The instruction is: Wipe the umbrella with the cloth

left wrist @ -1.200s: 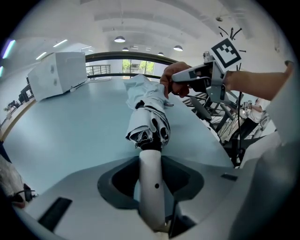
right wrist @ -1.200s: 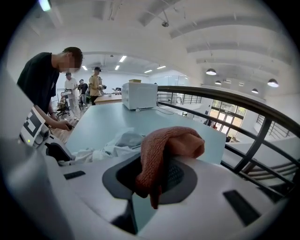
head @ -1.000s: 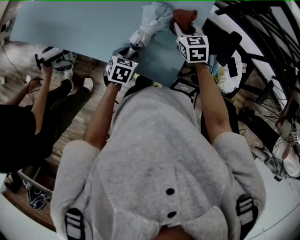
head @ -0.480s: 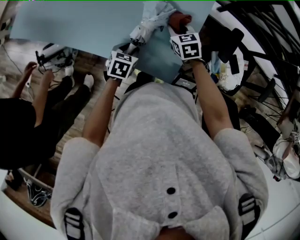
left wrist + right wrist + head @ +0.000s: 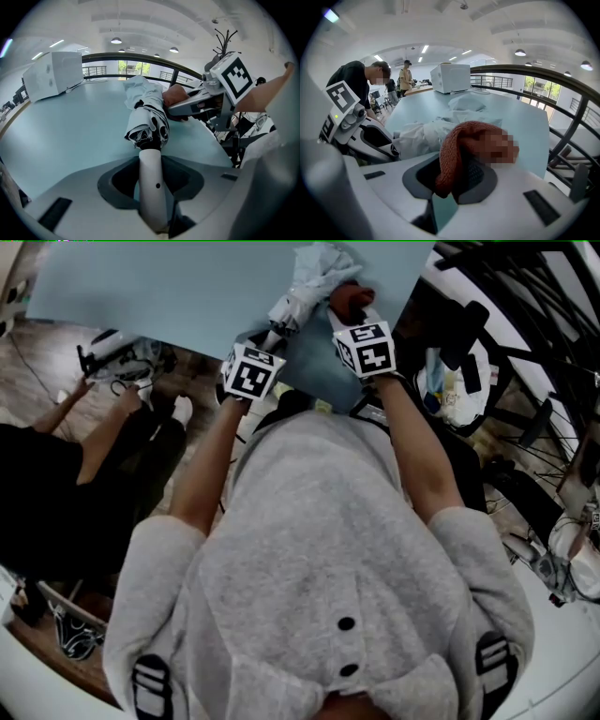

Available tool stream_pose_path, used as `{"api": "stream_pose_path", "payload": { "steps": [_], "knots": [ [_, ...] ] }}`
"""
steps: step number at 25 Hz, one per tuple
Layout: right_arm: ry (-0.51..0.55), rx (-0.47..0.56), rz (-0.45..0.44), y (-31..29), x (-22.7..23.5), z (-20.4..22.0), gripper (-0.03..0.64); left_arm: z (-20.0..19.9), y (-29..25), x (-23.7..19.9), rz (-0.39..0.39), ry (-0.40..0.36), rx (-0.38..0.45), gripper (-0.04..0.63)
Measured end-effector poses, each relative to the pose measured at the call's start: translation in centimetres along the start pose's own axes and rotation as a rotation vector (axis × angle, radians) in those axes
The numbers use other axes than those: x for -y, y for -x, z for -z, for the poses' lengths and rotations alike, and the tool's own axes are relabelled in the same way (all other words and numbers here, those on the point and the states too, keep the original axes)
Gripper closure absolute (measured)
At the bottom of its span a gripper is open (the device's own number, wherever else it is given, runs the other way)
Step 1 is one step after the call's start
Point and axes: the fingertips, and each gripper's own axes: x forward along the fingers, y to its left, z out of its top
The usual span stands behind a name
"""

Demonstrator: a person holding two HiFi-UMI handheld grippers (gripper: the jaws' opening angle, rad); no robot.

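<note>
The pale blue table spreads beneath and ahead of both pairs of jaws. On it lies the folded white umbrella, its bunched canopy just ahead of the left gripper. That gripper's jaws are clamped on the umbrella's white handle, which fills the gap between them. Far ahead of those jaws and to their left, a white box-like appliance stands on the table. The right gripper pinches a rust-coloured knitted cloth between its jaws. The cloth bulges forward past the jaw tips and meets the canopy's side, ahead and right of the left jaws. A dark curved railing runs beyond the table, ahead and right of the right jaws, and people stand off to their left.

The cloth covers the right jaw tips and much of the canopy behind it. From the head view, the umbrella's far end is cut off at the top edge, and the person's grey top hides the near table edge.
</note>
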Motion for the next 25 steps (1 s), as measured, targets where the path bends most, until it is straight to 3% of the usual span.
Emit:
{"api": "stream_pose_path", "payload": {
  "steps": [25],
  "knots": [
    [0.124,-0.012,-0.211,1.5,-9.1,-1.3,0.540,-0.3,0.8,-0.2,-0.014,-0.022,0.004,0.440]
  ]
}}
